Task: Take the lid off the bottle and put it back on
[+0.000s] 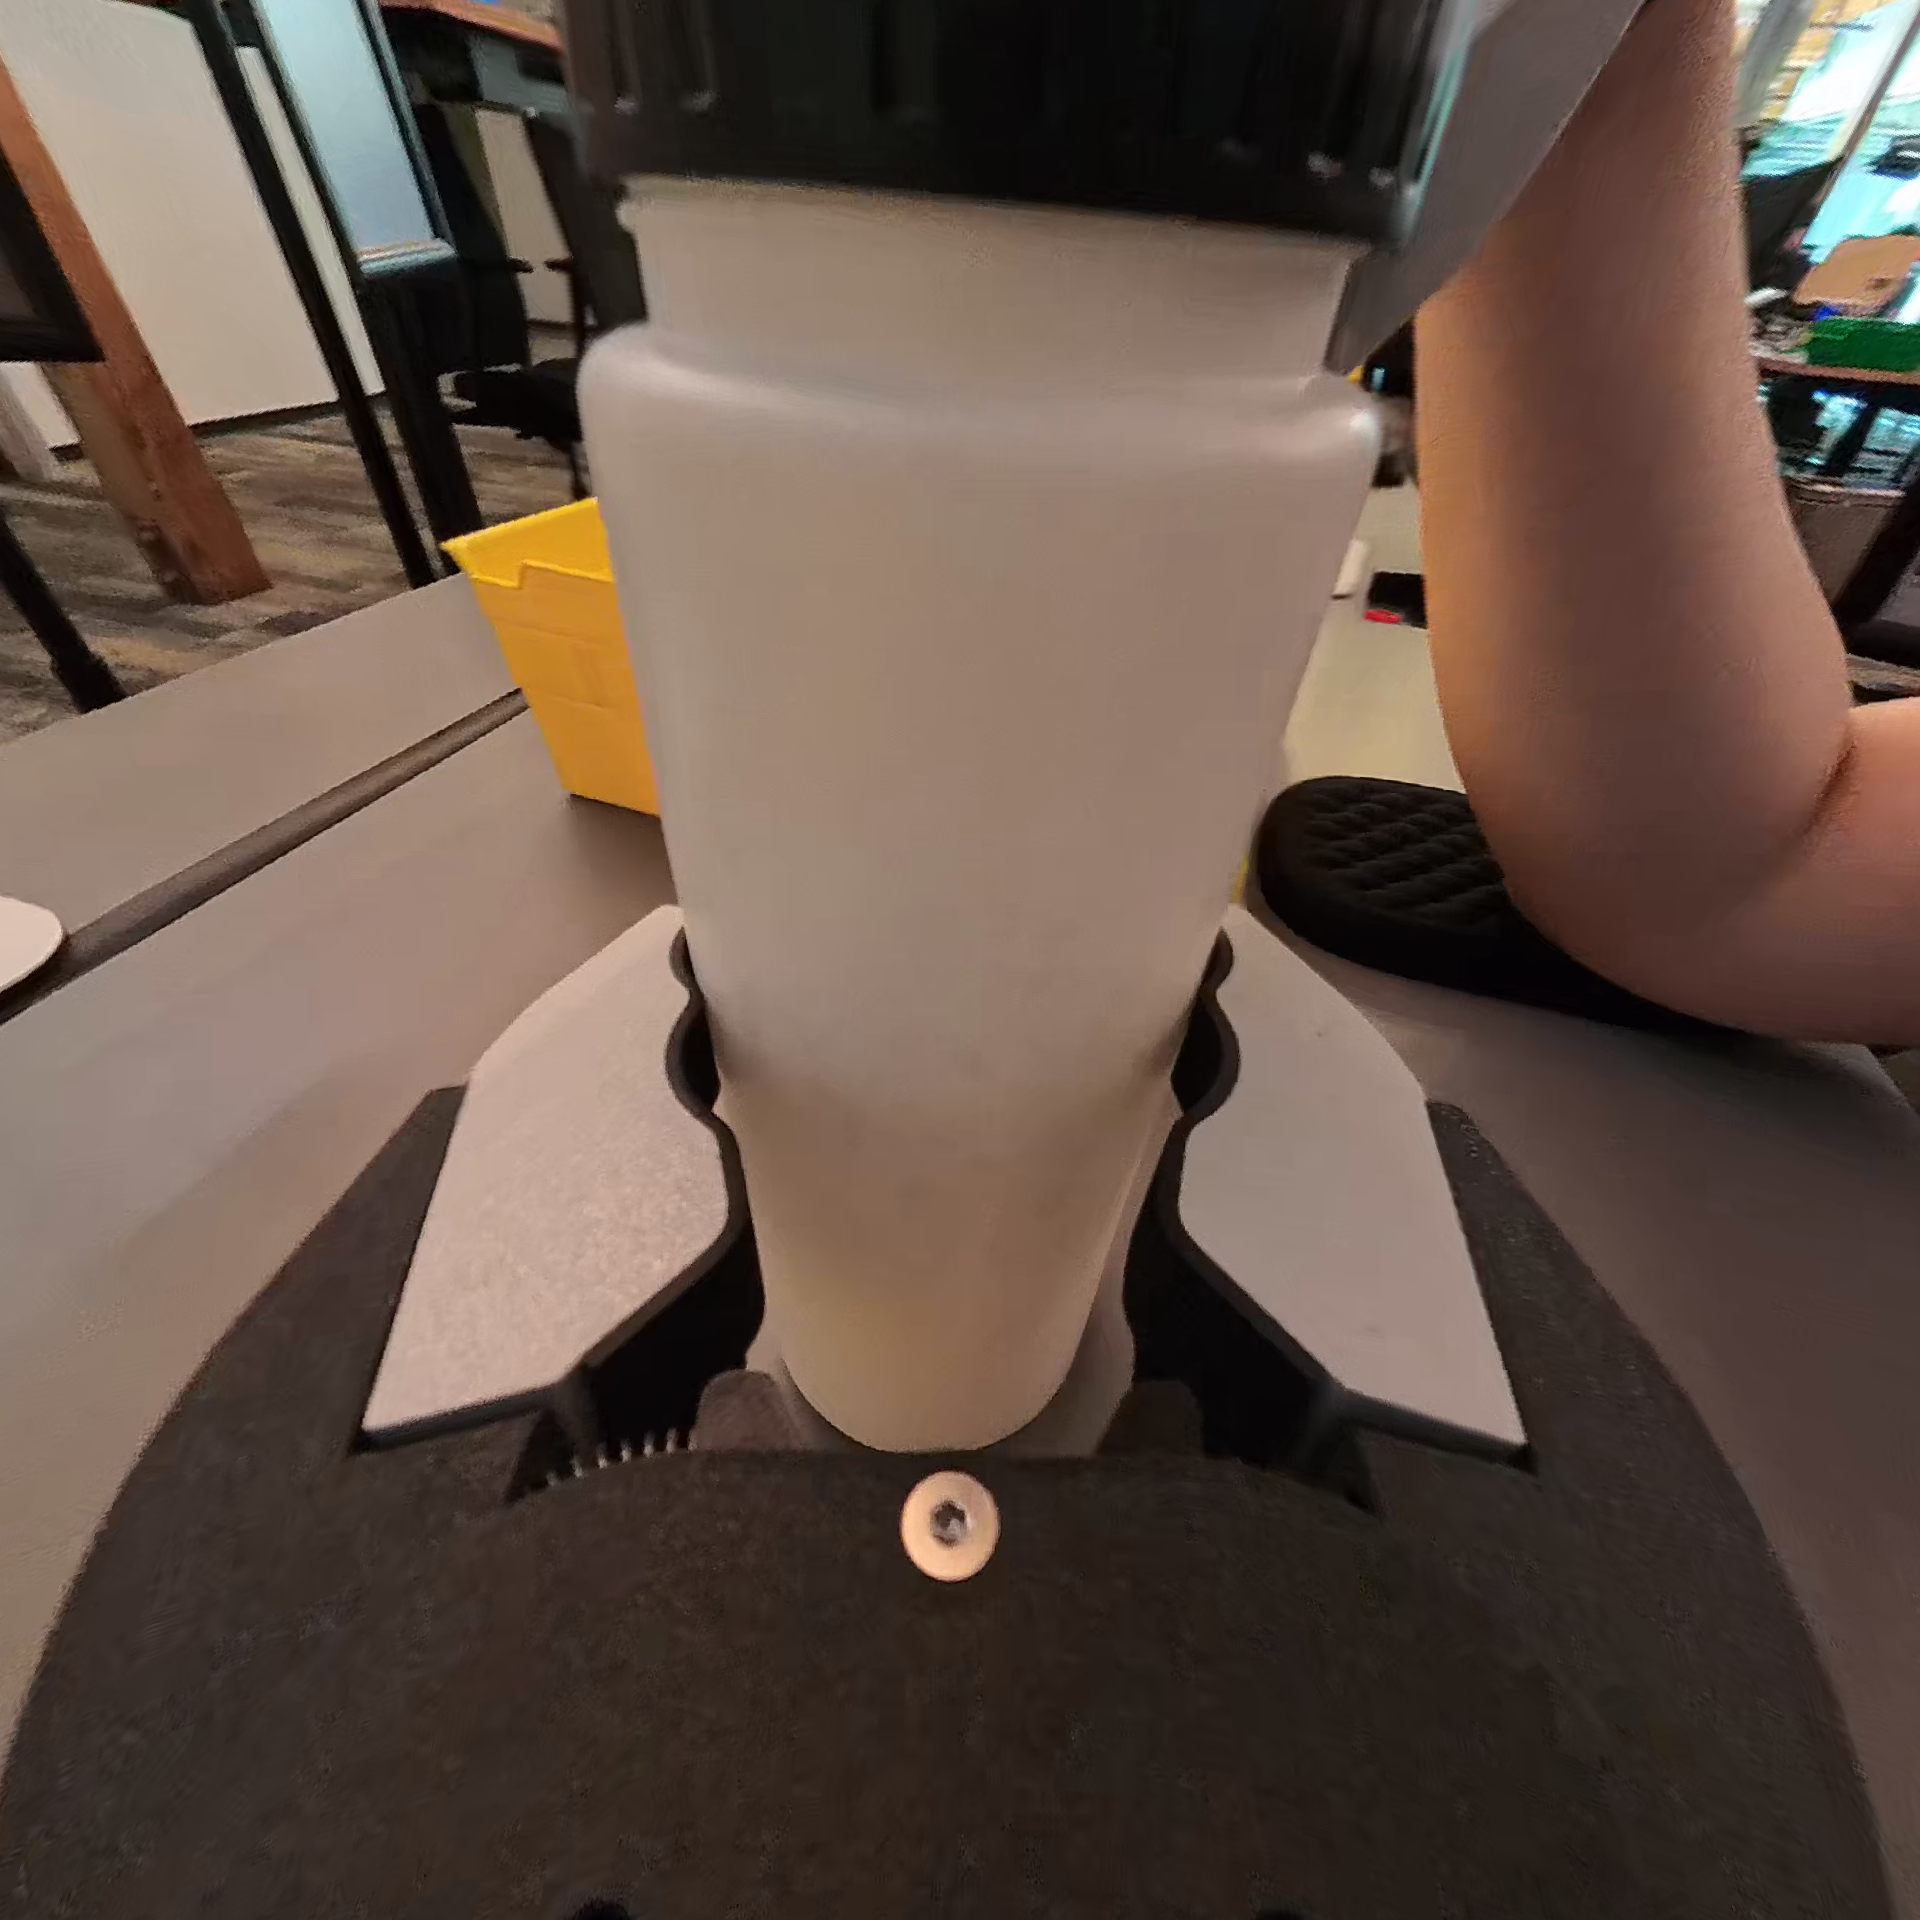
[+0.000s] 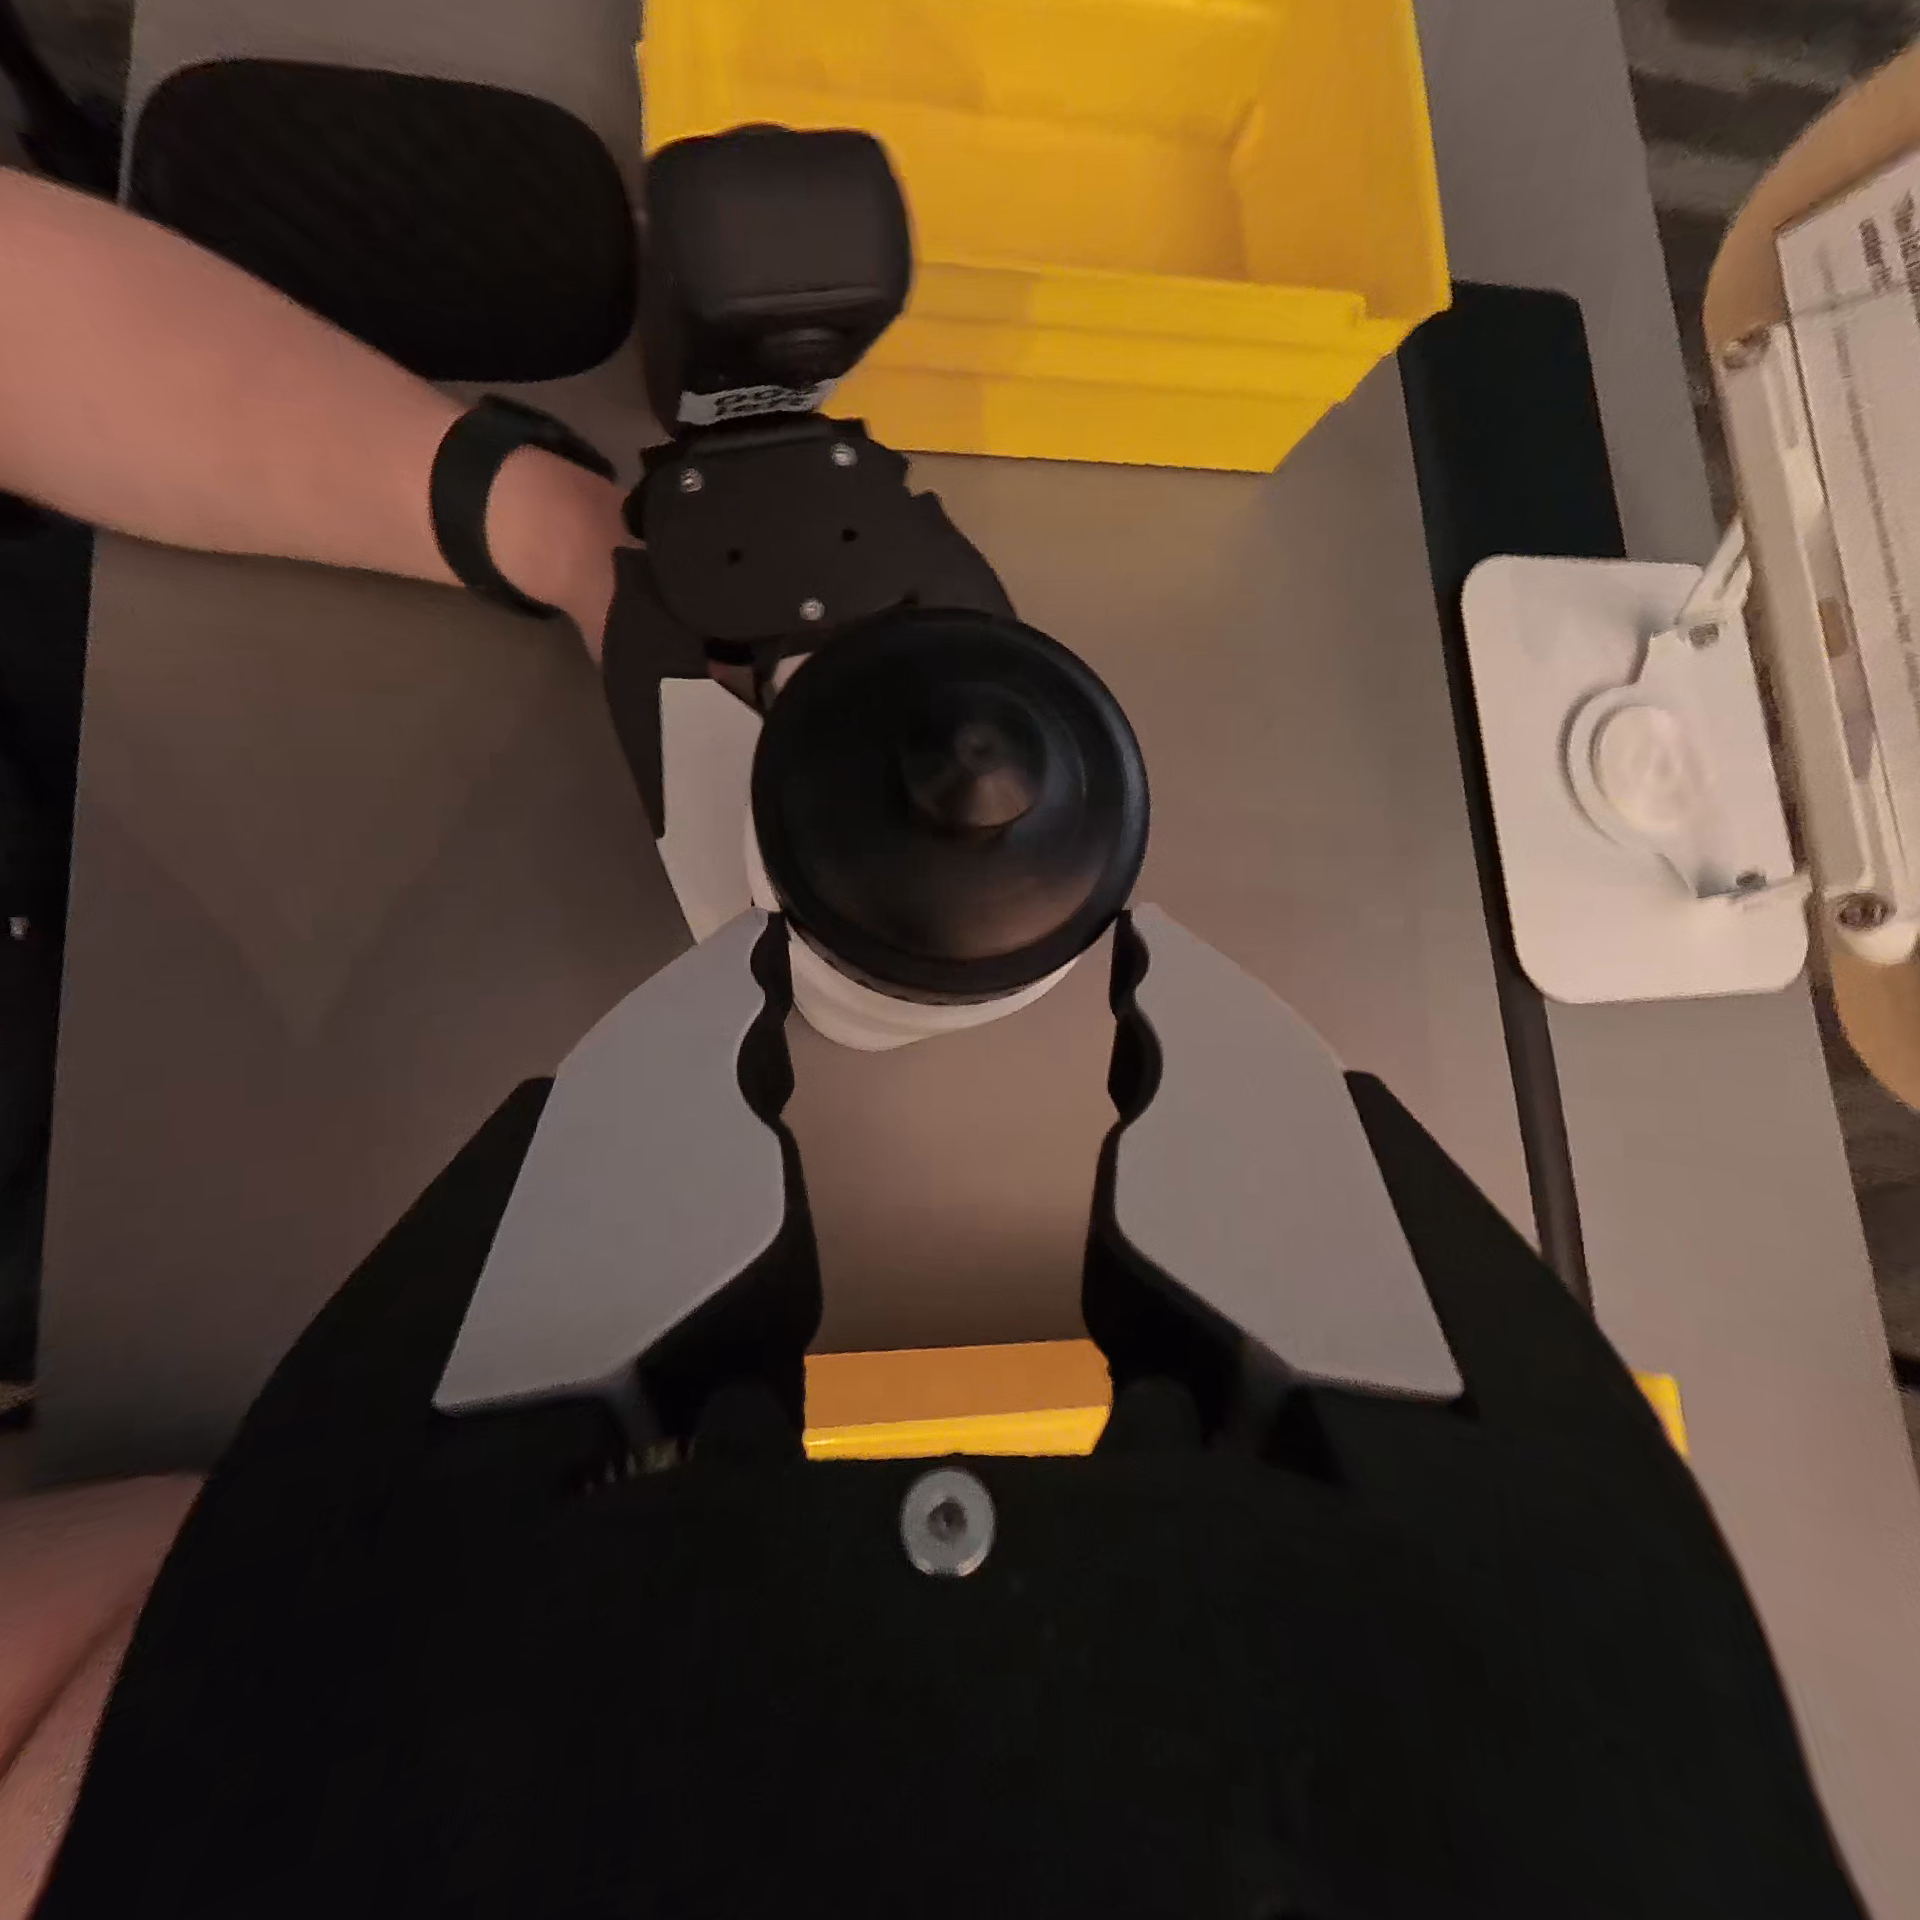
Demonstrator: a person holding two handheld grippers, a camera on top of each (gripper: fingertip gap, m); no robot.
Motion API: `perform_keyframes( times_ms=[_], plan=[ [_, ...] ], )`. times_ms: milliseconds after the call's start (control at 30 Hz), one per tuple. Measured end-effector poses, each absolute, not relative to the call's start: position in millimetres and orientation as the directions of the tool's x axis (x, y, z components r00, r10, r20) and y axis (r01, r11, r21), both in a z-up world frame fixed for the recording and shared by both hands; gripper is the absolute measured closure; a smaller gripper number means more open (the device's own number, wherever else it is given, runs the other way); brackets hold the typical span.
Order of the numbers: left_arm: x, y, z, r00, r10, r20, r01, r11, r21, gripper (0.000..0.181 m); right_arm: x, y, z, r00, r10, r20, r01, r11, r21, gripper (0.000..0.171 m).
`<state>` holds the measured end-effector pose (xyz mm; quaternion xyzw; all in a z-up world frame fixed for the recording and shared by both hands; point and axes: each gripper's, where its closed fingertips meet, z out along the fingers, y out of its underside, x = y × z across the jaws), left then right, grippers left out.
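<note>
Item: bottle [image 1: 966, 790], white, translucent, widest at the shoulder and narrowing toward its base, upright on the grey bench [image 1: 312, 997]. Lid [image 2: 951, 790]: black, round, ribbed at its rim, with a raised spout in its middle; it sits on the bottle's neck.

Left to right, as your right wrist view lays it out:
- Your forearm with a black wristband [image 2: 488, 509], over the bench's left side.
- Black mesh pad [image 2: 384, 218], flat on the bench near its far edge.
- Your left gripper [image 1: 961, 1049]: jaws closed on the bottle's lower body, both grey fingers [image 1: 582, 1174] pressed to its sides.
- Your right gripper [image 2: 951, 977]: jaws set moderately wide, tips either side of the lid's near rim; whether the pads touch it, you cannot tell.
- Yellow bin [image 2: 1091, 229], at the far edge behind the bottle.
- White stand [image 2: 1652, 790], at the bench's right edge, carrying a tilted board with a printed sheet.

Hidden or unclear: the lid's top is cut off in your left wrist view; both views are motion-blurred. The bottle's base is hidden behind the left gripper's body.

Writing: a small white label on the left gripper's camera and the printed sheet both bear text; the bottle and lid show none.
</note>
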<state>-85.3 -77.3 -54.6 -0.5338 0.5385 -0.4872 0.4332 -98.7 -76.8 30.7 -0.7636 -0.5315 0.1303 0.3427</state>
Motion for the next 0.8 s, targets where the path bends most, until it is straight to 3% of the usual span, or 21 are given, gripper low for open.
perform_keyframes(
  times_ms=[100, 200, 367, 533, 667, 800],
  plan=[
    [-84, -74, -54, -0.019, -0.998, 0.052, -0.146, -0.048, -0.988, 0.093, -104, -71, 37, 0.496, 0.866, 0.064, 0.646, -0.319, -0.694, 0.093],
    [-84, -69, -55, 0.026, -0.998, 0.049, -0.156, -0.053, -0.986, 0.093, -118, -65, 49, 0.574, 0.819, 0.010, 0.563, -0.385, -0.731, 0.093],
    [-83, -69, -55, 0.043, -0.998, 0.051, -0.171, -0.058, -0.984, 0.093, -114, -62, 35, 0.650, 0.760, -0.027, 0.556, -0.499, -0.665, 0.099],
    [-84, -84, -56, -0.069, -0.997, 0.038, -0.178, -0.026, -0.984, 0.093, -116, -75, 35, 0.514, 0.858, -0.006, 0.639, -0.387, -0.665, 0.099],
    [-86, -108, -56, -0.225, -0.974, 0.016, -0.182, 0.026, -0.983, 0.093, -121, -100, 36, 0.239, 0.967, 0.084, 0.689, -0.107, -0.717, 0.100],
    [-83, -102, -55, -0.182, -0.981, 0.069, -0.182, -0.035, -0.983, 0.093, -113, -94, 37, 0.288, 0.957, 0.041, 0.660, -0.167, -0.732, 0.101]
  ],
)
